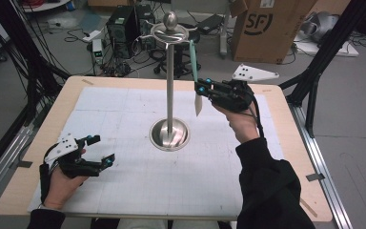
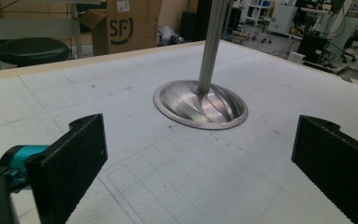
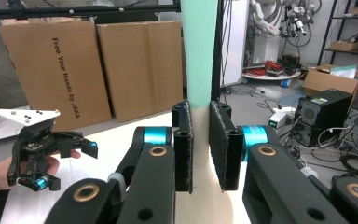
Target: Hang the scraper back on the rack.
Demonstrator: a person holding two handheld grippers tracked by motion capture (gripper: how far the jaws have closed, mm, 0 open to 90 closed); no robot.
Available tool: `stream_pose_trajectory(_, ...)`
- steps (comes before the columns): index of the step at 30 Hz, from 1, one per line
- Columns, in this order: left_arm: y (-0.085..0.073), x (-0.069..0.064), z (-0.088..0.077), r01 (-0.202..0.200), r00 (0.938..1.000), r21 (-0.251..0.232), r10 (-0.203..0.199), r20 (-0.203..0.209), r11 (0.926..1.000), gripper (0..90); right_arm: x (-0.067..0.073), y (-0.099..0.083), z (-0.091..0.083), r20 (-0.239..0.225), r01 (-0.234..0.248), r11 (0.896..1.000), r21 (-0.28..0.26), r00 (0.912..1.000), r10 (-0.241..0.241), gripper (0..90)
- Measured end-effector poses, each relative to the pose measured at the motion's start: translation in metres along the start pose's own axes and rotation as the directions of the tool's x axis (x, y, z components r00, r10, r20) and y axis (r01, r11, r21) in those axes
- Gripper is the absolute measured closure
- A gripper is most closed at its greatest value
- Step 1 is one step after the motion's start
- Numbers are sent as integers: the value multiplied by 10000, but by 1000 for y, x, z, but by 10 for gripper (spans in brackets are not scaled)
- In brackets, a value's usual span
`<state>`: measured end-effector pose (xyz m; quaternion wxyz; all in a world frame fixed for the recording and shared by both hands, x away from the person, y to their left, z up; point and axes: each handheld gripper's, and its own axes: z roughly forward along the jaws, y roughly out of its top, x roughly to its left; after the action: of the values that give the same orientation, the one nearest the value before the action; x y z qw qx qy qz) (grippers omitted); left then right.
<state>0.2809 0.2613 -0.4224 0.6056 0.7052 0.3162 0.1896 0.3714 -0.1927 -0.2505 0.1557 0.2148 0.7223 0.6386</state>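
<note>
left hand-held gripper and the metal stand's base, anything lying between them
No: bare white gridded mat runs from the left hand-held gripper to the stand's base in the left gripper view.

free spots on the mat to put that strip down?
Bare mat lies between the stand base and the far left corner, and along the near edge between the open left tool and the sleeve. Crowded: around the pole, where the right tool grips the hanging teal-and-cream strip.

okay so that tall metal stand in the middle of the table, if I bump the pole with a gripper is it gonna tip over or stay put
Probably stays put under a light bump: the metal stand sits on a wide, domed base flat on the table. A push high up, near the hooks, would likely rock it, since the pole is tall and thin. The polished metal looks slippery for the jaws.
</note>
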Motion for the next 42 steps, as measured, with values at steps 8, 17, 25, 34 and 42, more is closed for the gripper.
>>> stream_pose_trajectory(8,0,0,-1,23,10000,-20,-23,3,10000,38,5,-4,3,419,38,9998,-202,9991,-29,677)
stream_pose_trajectory(17,0,1,0,180,9998,-190,-180,41,9997,38,9,-39,-18,352,-282,9995,-162,9990,287,436)
stream_pose_trajectory(25,0,1,4,152,9999,-136,-151,39,9998,38,14,-80,-40,760,-108,9973,729,9971,52,89)
stream_pose_trajectory(34,-1,2,6,136,9999,-6,-136,-41,9999,38,12,-123,-61,1601,-973,9901,1013,9838,803,3)
stream_pose_trajectory(42,-2,2,7,77,10000,217,-76,-50,9997,38,9,-145,-86,1800,-898,9905,1040,9812,700,3)
